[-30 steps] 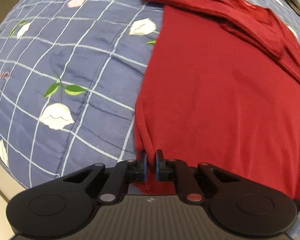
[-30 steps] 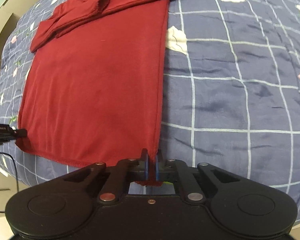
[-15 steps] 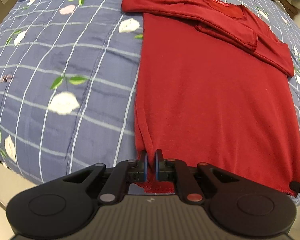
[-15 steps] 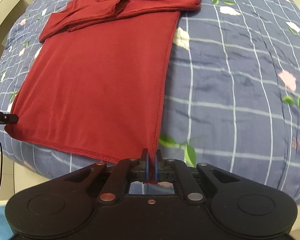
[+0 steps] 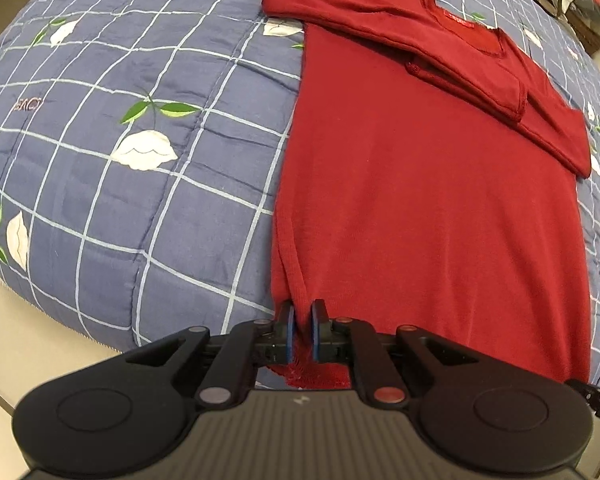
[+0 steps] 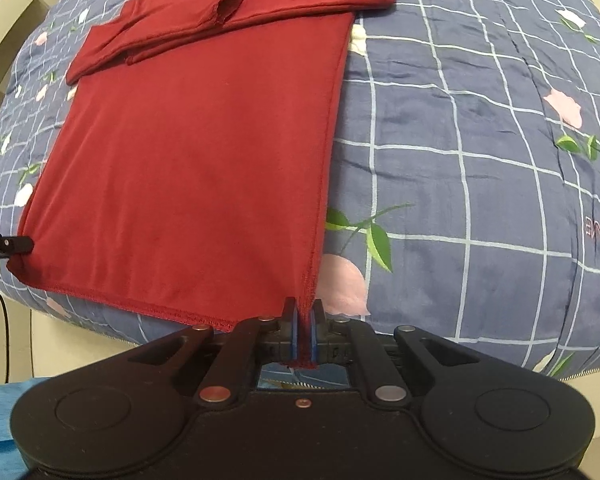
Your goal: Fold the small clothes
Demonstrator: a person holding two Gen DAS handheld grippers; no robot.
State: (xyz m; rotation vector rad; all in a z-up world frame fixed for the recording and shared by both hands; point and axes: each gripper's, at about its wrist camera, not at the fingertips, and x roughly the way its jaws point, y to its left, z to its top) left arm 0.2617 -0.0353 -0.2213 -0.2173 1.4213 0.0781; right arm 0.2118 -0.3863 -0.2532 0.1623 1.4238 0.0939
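Nearest in each wrist view is the tool itself. The left gripper (image 5: 301, 322) has its blue-padded jaws drawn to a narrow gap, pinching the near left hem corner of the red shirt (image 5: 428, 200); a bit of hem hangs out below the pads. The right gripper (image 6: 304, 320) is closed tighter still, its pads clamped on the near right hem corner of the same shirt (image 6: 204, 168), with a short tuft of red cloth showing beneath them. In the right wrist view the tip of the left gripper (image 6: 18, 244) appears at the far left edge, touching the other hem corner.

Between the two corners the hem runs across the near edge of the bed — a blue checked quilt (image 5: 112, 160) with white and pink flowers and green leaves. The shirt lies flat on it, long axis running away from the grippers: hem near, neckline (image 5: 466, 30) far. Both sleeves are folded across the chest at the far end, one overlapping the other, the cuffs lying toward the shirt's right side.

Beyond the quilt, at the far right of the left wrist view, sits a dark, blurred heap I cannot identify.
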